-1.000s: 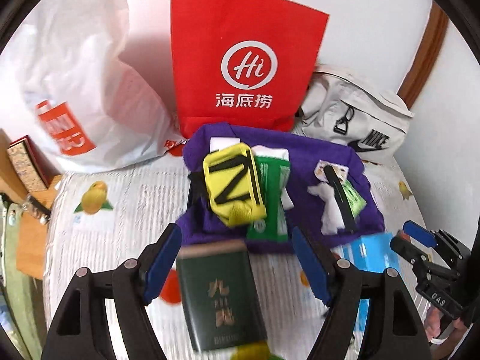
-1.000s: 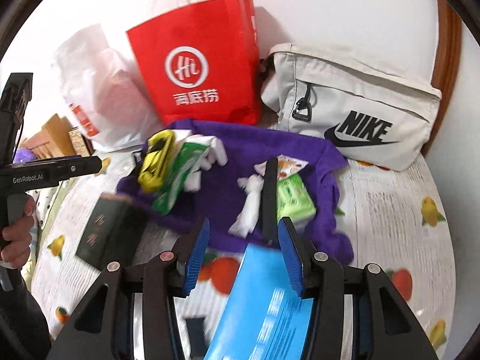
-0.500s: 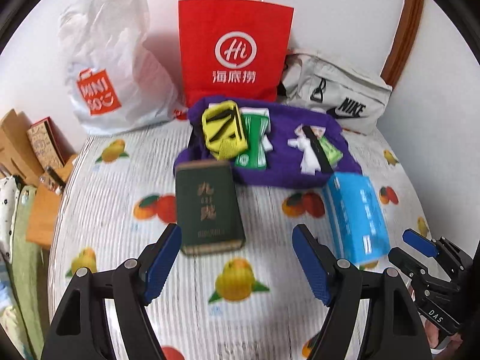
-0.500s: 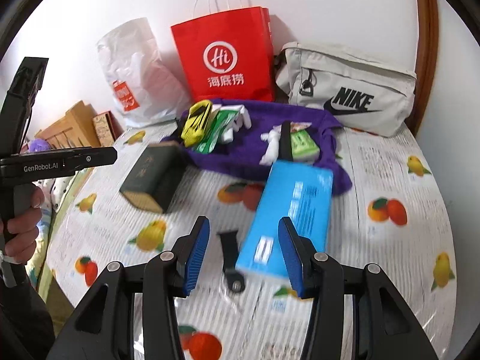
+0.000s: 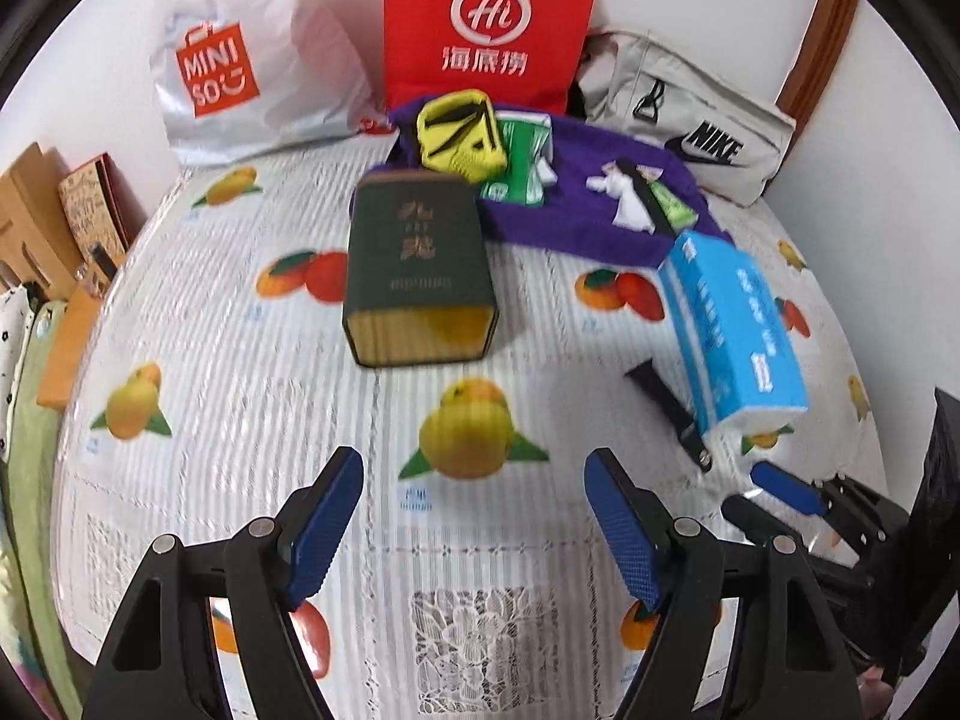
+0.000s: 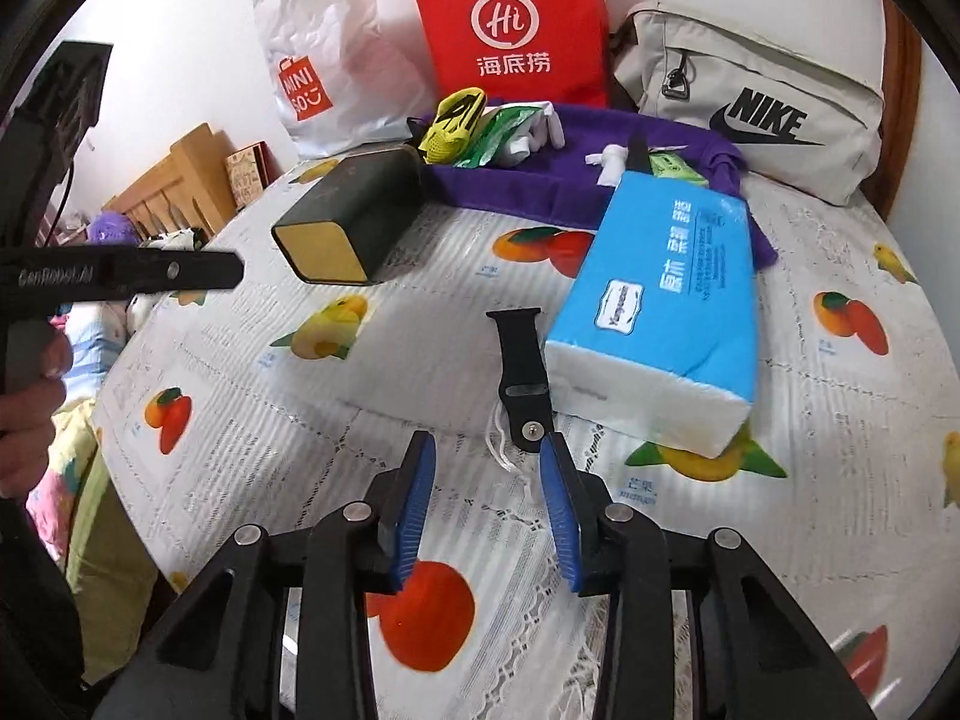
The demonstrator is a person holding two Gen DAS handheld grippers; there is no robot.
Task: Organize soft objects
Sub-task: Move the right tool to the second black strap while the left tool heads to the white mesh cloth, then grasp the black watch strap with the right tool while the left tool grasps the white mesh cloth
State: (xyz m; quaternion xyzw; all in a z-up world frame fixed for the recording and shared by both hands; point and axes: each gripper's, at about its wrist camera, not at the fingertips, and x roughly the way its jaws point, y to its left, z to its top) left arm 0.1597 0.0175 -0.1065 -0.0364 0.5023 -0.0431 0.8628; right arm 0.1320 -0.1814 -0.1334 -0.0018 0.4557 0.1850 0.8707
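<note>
A purple cloth [image 5: 576, 222] [image 6: 540, 183] lies at the back of the table with a yellow pouch [image 5: 459, 129] [image 6: 453, 120], a green packet [image 5: 516, 162] and small white and green items on it. A blue tissue pack [image 5: 729, 324] [image 6: 666, 294] lies in front of it on the right. A dark green box [image 5: 414, 264] [image 6: 354, 216] lies at the middle left. A black strap [image 6: 522, 378] [image 5: 669, 408] lies beside the tissue pack. My left gripper [image 5: 474, 516] is open and empty above the tablecloth. My right gripper [image 6: 487, 504] is open and empty just short of the strap.
A red paper bag [image 5: 489, 24], a white Miniso bag [image 5: 240, 54] and a grey Nike bag [image 6: 750, 102] stand against the back wall. Cardboard boxes [image 5: 42, 222] stand off the table's left edge. The fruit-print tablecloth [image 5: 240, 390] covers the table.
Both grippers have pulled back from the purple cloth toward the table's near side. The green box and the blue tissue pack now lie farther ahead of the fingers.
</note>
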